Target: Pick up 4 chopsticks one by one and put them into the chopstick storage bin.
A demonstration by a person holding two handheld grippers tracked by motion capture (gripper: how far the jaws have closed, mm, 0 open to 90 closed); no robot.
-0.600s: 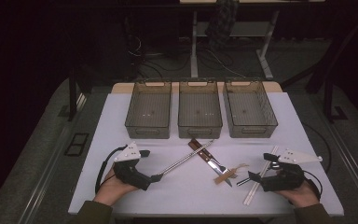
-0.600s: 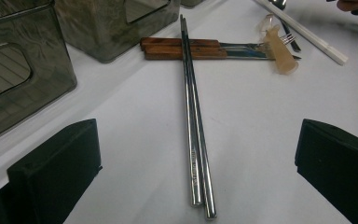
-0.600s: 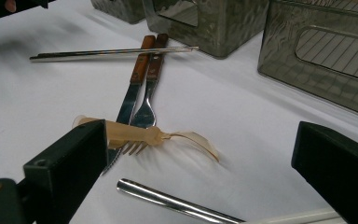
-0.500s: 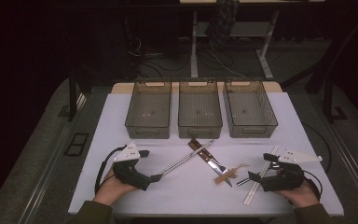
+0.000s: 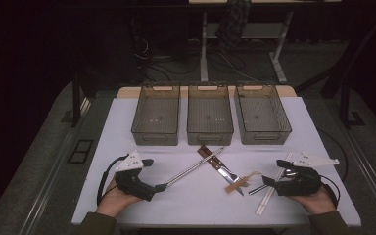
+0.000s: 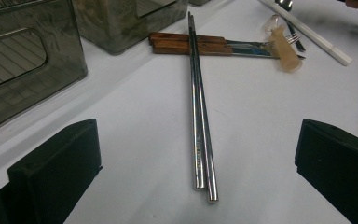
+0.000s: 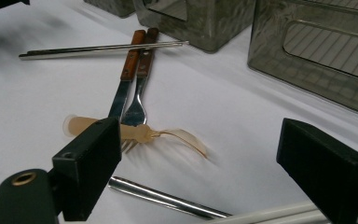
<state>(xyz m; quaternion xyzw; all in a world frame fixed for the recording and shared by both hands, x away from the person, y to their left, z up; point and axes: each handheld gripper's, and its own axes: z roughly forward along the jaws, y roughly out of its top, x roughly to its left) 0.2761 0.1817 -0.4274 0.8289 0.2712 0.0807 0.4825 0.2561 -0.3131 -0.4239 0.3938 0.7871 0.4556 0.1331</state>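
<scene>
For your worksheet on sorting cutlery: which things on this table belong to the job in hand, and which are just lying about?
Part of the job:
- metal chopsticks, lying between the open jaws of the left gripper
- right gripper, jaws open
- three bins

Lying about for now:
- wooden-handled knife and fork
- amber plastic spoon
- white chopsticks

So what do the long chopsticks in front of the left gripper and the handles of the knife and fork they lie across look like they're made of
The chopsticks look like polished metal, probably stainless steel: silvery, with mirror-like streaks along their length. The knife and fork handles look like wood with a smooth, maybe varnished finish: reddish brown with darker streaks like grain. Stained plastic can't be ruled out.
</scene>
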